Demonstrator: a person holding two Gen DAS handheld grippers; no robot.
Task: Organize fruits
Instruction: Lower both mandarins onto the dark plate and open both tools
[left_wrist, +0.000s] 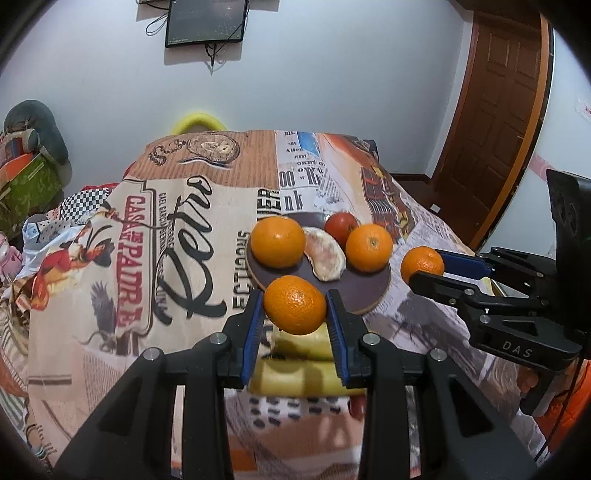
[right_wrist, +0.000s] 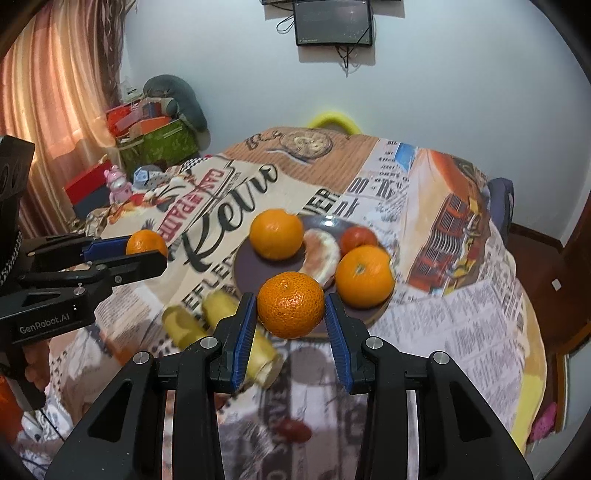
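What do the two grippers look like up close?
Both are black plastic with silver screws and ridged blue pads. The left gripper reads "GenRobot.AI" on its side; the right gripper reads "DAS". The hands holding them wear orange sleeves.

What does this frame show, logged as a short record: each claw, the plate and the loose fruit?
left claw: shut on a mandarin, held near the plate's front edge
right claw: shut on a second mandarin
plate: dark, round, on the printed tablecloth
on plate: two oranges, a peeled segment, a red fruit
off plate: bananas on the cloth
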